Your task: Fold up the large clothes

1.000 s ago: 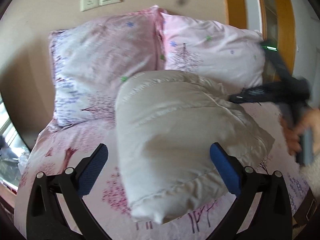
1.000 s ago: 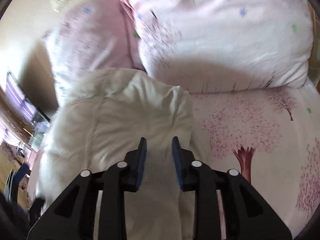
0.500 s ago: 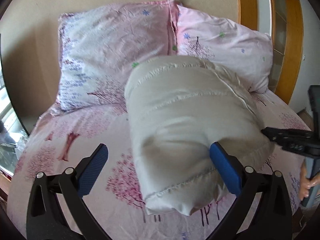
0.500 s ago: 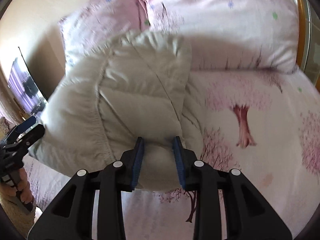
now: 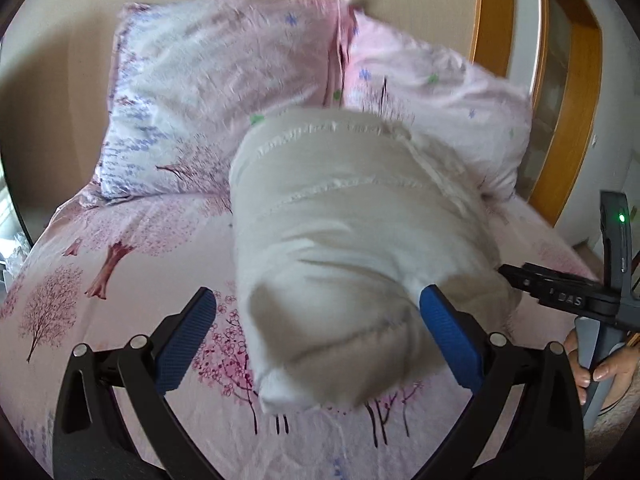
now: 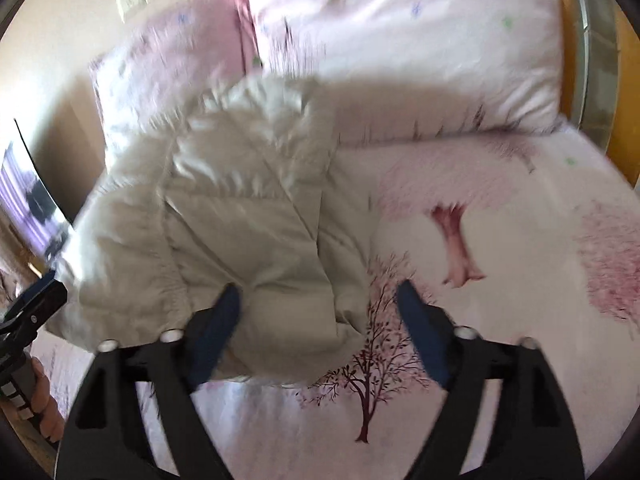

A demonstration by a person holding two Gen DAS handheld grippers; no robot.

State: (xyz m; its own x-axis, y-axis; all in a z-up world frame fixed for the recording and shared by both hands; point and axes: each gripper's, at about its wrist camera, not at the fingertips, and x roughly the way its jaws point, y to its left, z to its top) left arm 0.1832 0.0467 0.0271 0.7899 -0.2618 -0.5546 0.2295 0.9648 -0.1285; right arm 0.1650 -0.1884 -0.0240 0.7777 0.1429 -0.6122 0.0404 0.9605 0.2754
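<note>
A cream padded jacket, folded into a thick bundle, lies on the pink tree-print bed sheet. It also shows in the right wrist view. My left gripper is open and empty, its blue fingers spread at the bundle's near end. My right gripper is open and empty just in front of the bundle's near edge. The right gripper also shows from the side in the left wrist view, off the bundle's right side.
Two pink patterned pillows lean against the beige wall behind the jacket. A wooden door frame stands at the right. The sheet lies bare right of the jacket.
My right gripper has opened from shut and pulled back toward the near edge of the bundle. The left gripper stays open while its view has shifted slightly.
</note>
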